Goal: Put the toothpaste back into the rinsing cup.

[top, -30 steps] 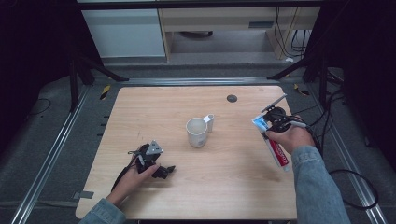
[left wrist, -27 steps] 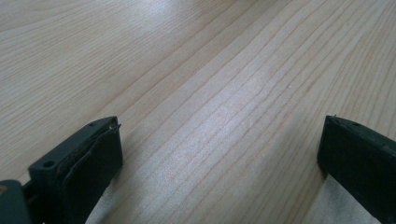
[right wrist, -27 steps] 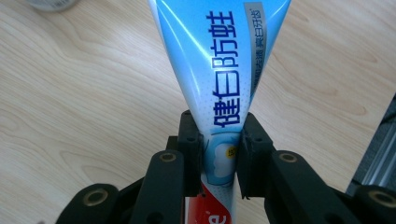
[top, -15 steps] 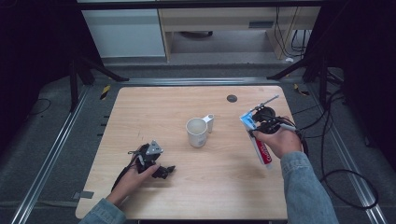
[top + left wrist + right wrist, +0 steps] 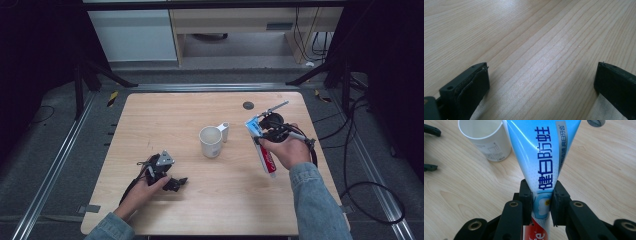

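Right gripper view: toothpaste tube [image 5: 544,165] cut off at top and bottom edges, cap end hidden. Blue and white with dark blue characters, red lower part. Pinched by right hand-held gripper [image 5: 541,203], above desk [image 5: 461,195], near white cup [image 5: 485,138]. Left hand-held gripper [image 5: 541,82] spread wide, nothing between.

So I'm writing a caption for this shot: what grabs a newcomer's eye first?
The blue, white and red toothpaste tube, clamped in the right gripper above the table's right side. Then the white mug at mid-table, and the left gripper resting open near the front left.
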Demonstrator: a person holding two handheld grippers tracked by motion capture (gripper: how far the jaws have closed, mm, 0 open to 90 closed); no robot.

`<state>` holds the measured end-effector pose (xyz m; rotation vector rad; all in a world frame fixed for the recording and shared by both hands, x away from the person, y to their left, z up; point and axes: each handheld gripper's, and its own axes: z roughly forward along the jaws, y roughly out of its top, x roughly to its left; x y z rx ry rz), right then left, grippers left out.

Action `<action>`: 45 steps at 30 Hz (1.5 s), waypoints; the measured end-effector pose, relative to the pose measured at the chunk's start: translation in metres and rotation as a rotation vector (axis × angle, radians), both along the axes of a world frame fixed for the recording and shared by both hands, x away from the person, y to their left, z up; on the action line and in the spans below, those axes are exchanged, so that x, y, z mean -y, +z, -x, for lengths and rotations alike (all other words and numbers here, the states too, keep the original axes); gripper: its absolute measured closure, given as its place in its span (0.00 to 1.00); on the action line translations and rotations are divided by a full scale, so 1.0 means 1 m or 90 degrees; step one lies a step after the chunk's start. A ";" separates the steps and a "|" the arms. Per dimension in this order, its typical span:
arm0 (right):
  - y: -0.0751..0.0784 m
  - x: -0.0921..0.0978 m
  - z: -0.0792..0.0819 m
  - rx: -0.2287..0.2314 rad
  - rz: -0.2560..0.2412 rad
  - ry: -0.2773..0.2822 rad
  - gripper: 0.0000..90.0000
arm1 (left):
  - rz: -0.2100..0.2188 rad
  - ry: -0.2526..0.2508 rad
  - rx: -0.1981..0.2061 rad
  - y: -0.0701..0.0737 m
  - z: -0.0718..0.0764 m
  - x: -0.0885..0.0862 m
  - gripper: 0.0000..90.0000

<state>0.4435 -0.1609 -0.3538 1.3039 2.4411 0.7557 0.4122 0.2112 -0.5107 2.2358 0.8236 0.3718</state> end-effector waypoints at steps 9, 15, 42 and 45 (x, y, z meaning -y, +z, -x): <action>0.005 -0.014 -0.004 0.014 -0.020 0.006 0.82 | -0.001 0.000 -0.001 0.000 0.000 0.000 0.00; 0.005 -0.022 -0.004 0.021 -0.032 0.014 0.82 | 0.000 0.000 -0.001 0.000 0.000 0.000 0.00; 0.020 -0.052 0.004 0.058 -0.087 0.038 0.82 | 0.000 -0.001 -0.001 0.000 0.000 0.000 0.00; 0.021 -0.055 0.004 0.062 -0.086 0.044 0.82 | 0.000 -0.001 -0.001 0.000 0.000 0.000 0.00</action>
